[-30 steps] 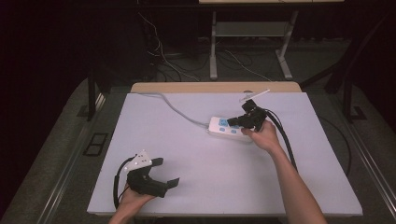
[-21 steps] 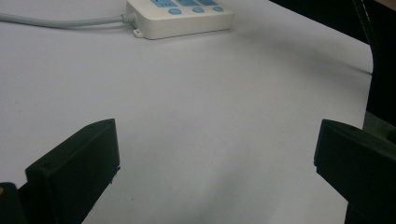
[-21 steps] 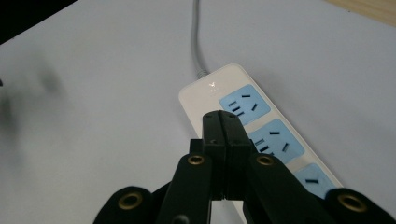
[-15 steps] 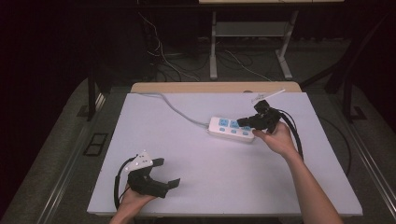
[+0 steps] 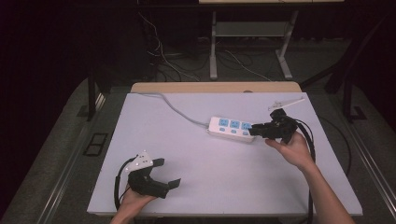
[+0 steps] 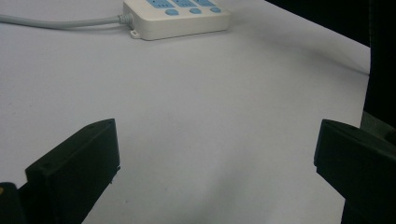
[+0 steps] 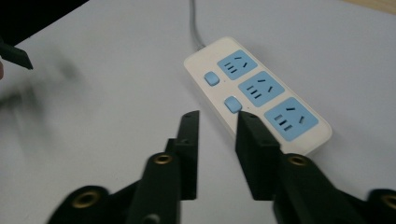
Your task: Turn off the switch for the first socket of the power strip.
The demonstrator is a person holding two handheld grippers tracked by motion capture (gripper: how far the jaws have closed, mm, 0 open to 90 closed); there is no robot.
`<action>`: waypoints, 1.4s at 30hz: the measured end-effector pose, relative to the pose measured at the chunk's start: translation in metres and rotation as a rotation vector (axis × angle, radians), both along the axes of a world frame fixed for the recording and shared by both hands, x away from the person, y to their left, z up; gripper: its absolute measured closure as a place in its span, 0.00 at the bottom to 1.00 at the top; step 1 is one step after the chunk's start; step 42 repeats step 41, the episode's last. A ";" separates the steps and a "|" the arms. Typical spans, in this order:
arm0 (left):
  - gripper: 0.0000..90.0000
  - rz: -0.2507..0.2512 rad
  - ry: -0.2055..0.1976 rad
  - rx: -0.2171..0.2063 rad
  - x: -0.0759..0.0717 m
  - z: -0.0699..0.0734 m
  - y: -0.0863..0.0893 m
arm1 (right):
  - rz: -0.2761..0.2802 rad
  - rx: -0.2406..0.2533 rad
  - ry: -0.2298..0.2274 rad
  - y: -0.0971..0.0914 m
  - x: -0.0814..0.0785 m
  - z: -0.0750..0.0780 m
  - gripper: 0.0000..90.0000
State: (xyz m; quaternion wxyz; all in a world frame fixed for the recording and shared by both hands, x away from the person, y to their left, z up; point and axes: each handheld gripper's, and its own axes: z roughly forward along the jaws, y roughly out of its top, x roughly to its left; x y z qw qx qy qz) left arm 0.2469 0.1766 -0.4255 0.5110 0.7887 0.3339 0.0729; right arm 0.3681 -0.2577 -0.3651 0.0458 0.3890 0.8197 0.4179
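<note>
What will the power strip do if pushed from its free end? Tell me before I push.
The power strip looks rigid, flat and low, so it would likely slide, not tip. Its grey cord may drag and swing it round. The smooth white table probably offers little grip.

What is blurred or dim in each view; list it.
High view: room beyond the table is dark. Left gripper view: soft shadow on the table, power strip slightly soft. Right gripper view: motion smear at left, near right gripper base blurred, strip sharp.

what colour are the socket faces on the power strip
Light blue, on a white power strip; clearest in the right gripper view.
</note>
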 end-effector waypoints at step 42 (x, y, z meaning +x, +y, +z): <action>0.00 0.005 0.015 -0.001 0.000 -0.001 0.000 | -0.116 0.106 -0.010 -0.042 -0.120 -0.059 0.00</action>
